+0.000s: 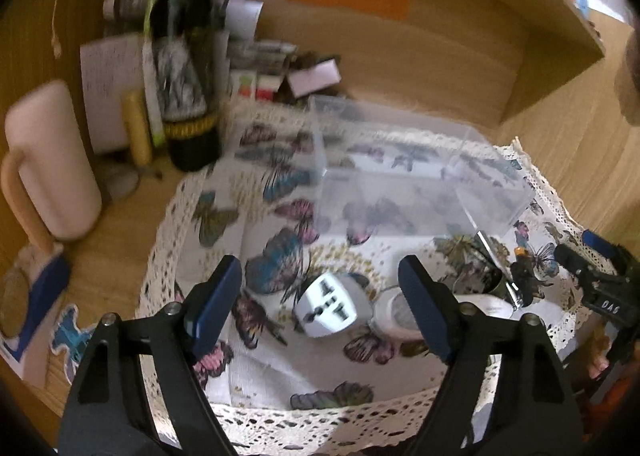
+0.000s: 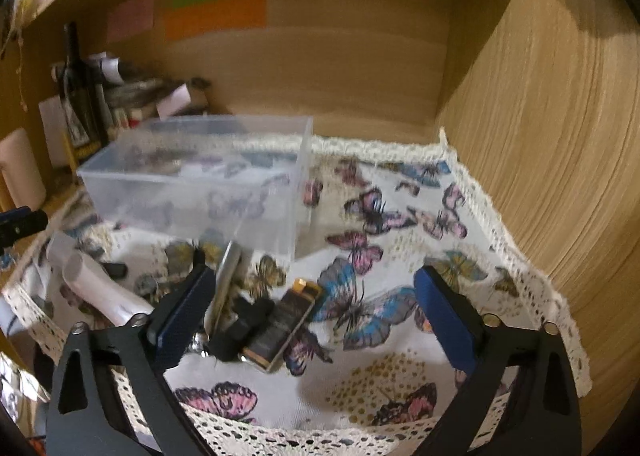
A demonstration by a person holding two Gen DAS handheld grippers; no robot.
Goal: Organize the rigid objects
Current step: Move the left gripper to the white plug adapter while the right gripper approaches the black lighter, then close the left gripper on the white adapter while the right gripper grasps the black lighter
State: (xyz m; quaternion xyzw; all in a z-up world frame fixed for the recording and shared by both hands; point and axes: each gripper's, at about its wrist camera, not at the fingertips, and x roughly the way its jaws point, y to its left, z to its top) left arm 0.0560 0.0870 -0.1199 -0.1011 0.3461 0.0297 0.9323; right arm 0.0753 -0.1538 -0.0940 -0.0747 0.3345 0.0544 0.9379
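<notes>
On the butterfly-print cloth (image 1: 256,368) with lace edging, inside a wooden alcove, one clear plastic box (image 1: 400,183) stands toward the back, open at the top. Contents, if any, cannot be made out through the blurred walls.

Loose items in front of the box, counted:
- One white plug adapter (image 1: 326,310), socket face up, lying on the cloth between the fingers of the left gripper (image 1: 322,298). Jaws spread, pads not touching it; nothing gripped.
- One white tube-like item (image 2: 98,290), partly behind the left gripper's right finger in the left view, its end cut off.
- One dark rectangular case with a gold end (image 2: 280,326), flat on the cloth.
- One black clip-like piece (image 2: 240,326) touching the case's left side.
- One flat silver piece (image 2: 226,276), part hidden by the right gripper's left finger.
- A small shiny metal bit below it, too hidden to name.

Right gripper (image 2: 316,314): jaws apart, case and black piece lie between the fingers toward the left one; no pad presses on them as far as shows.

Back left, off the cloth: one dark wine bottle (image 1: 186,67), one pale pink jug (image 1: 52,163), a stack of papers and small boxes too blurred to count. Three coloured sticky notes on the back wall: pink, green, orange.
</notes>
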